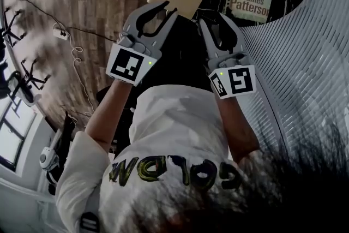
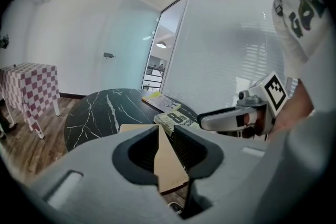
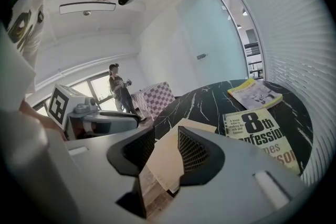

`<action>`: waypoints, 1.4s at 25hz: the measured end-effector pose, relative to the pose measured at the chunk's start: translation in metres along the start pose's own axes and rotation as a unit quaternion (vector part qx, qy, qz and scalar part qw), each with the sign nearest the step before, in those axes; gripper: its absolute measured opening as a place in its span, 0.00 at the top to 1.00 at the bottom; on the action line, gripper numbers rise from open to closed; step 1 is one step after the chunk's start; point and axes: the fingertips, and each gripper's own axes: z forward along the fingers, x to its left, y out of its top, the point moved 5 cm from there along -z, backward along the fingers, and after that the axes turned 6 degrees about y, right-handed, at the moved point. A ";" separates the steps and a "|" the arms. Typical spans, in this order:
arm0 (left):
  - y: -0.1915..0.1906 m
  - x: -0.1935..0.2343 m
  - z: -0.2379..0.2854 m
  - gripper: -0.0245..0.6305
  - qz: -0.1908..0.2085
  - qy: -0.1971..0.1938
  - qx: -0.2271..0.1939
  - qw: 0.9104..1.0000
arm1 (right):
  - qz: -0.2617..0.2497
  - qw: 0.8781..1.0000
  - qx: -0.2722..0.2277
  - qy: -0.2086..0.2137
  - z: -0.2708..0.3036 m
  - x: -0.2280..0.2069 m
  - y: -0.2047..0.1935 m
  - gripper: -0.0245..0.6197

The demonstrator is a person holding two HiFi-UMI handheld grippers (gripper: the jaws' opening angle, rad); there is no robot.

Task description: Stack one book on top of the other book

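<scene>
A round black marble table (image 2: pixel 100 113) stood on a wooden plank floor (image 1: pixel 82 3). At the table's far edge lay a thin yellow-covered booklet (image 3: pixel 254 93), well apart from anything else on the top. White slatted blinds (image 1: pixel 305 63) curved along the right side of the table. A thin cable (image 1: pixel 76 54) lay in loose loops on the floor to the left. Farther off stood a small table draped in a checkered cloth (image 2: pixel 29 86), and near it a person (image 3: pixel 118 89) stood beside a bright window.
</scene>
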 end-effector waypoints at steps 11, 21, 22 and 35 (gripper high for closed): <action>-0.036 0.014 0.007 0.80 -0.012 0.014 0.028 0.999 | 0.027 0.999 0.016 -0.002 0.016 -0.007 -0.030 0.69; -0.063 0.034 0.014 0.71 -0.013 0.031 0.056 0.998 | 0.044 0.998 0.038 -0.008 0.031 -0.012 -0.053 0.62; -0.068 0.036 0.015 0.70 -0.010 0.033 0.059 0.998 | 0.045 0.998 0.038 -0.009 0.032 -0.013 -0.055 0.62; -0.096 0.060 0.024 0.61 -0.011 0.045 0.090 0.995 | 0.075 0.995 0.065 -0.018 0.049 -0.019 -0.083 0.52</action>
